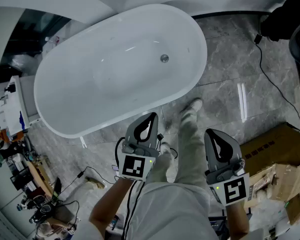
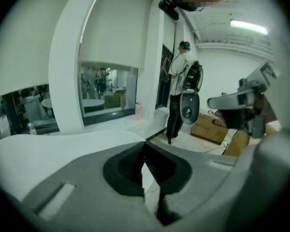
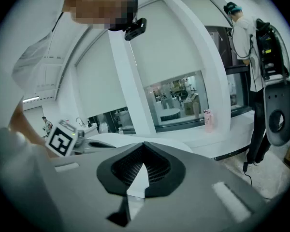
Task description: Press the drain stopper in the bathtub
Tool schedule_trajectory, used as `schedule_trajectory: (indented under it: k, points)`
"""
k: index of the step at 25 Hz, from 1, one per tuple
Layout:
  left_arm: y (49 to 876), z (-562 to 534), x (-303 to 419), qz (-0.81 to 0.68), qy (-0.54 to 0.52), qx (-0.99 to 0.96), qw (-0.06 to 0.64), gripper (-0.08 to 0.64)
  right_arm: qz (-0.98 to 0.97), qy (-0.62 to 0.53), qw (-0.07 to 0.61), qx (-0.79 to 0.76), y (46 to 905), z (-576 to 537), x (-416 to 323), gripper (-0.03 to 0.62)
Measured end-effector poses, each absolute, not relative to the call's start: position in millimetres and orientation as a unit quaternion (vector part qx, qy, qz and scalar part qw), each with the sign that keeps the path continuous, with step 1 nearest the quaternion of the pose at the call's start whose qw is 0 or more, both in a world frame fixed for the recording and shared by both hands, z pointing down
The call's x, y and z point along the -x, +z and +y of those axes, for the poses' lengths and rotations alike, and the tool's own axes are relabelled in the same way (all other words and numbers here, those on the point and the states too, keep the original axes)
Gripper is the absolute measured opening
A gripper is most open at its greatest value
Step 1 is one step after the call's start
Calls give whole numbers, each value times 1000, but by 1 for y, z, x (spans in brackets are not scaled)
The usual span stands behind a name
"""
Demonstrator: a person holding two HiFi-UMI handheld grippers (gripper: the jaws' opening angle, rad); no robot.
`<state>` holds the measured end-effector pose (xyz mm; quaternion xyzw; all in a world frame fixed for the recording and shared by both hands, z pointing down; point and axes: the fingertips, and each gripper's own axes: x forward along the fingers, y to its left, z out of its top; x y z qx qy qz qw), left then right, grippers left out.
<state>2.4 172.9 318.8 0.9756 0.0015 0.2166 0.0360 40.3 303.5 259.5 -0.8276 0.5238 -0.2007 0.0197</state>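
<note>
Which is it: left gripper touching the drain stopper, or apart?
Apart. Head view: left gripper hangs outside the bathtub; drain stopper lies inside, well away.

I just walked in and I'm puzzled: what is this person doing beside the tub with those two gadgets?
A person stands on the grey floor beside a white bathtub, holding a gripper in each hand. The left gripper and the right gripper are both shut with nothing in them, held low outside the tub. The drain stopper sits at the tub's bottom, and neither gripper is near it yet.
</note>
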Motion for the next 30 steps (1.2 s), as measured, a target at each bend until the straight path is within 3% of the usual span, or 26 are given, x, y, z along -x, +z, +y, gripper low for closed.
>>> schedule_trajectory:
  k: [7,13,16,21,30]
  points:
    - [137,257,244,15,158,-982,106,5,503,-177,45,845,147,328,170,3]
    - [90,304,396,12,138,-979,153,5,521,-160,26,838,80,352,320,3]
    - [82,326,432,2,135,-977,163,5,535,-160,19,829,66,371,364,3]
    - [81,371,470,-1,142,-980,136,5,532,-182,65,825,67,416,396,0]
    - [72,478,467,-27,131,-982,135,5,526,-159,52,834,62,551,402,0]
